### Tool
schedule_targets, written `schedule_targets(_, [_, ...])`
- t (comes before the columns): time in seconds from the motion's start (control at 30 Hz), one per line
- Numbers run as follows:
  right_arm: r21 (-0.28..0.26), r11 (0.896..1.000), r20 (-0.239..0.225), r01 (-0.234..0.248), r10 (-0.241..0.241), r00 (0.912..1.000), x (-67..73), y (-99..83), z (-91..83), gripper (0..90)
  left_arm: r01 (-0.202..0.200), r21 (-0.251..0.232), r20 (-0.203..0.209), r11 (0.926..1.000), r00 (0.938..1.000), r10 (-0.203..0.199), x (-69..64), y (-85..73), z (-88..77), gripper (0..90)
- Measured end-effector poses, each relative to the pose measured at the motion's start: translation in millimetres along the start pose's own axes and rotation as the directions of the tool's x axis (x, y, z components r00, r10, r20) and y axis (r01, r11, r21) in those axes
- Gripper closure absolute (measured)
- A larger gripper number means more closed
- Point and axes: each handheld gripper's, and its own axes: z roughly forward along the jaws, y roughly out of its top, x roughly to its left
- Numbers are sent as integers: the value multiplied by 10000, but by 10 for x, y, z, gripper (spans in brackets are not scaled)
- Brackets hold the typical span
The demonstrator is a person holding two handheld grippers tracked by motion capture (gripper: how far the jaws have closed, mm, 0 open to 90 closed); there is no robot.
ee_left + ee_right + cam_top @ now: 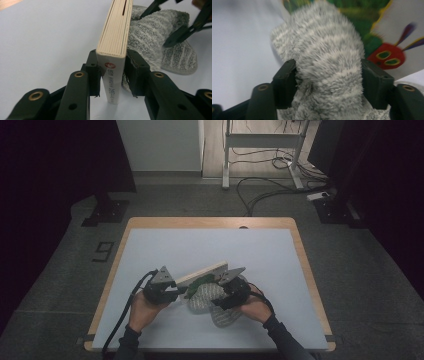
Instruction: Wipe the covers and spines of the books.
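My left tool (111,75) is clamped on the board book's (115,37) spine, holding it upright on the desk (165,250). My right tool (328,82) straddles the fuzzy grey sock (324,57) leaning against the cover, pads barely pressing. Looks like sock-placing time; next I'd probably release and back off.

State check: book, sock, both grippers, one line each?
board book: stood on edge on the table, spine end clamped, closed
fuzzy grey sock: lying against the book's cover, bunched between the right jaws
left gripper: shut on the book
right gripper: jaws straddle the sock and touch its pile; firm grip unclear
white table mat: flat, bare around the work
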Motion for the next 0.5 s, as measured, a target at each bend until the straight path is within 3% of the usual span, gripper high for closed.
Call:
schedule_targets(0.23, [-627,9980,112,-55,62,9999,-31,107,-274,276,-2,1,-6,10000,10000,2,-1,0,2,658])
schedule_targets(0.5, [-953,9952,861,-239,322,9958,-196,158,-464,264,22,7,58,10000,10000,-22,-3,-3,14,653])
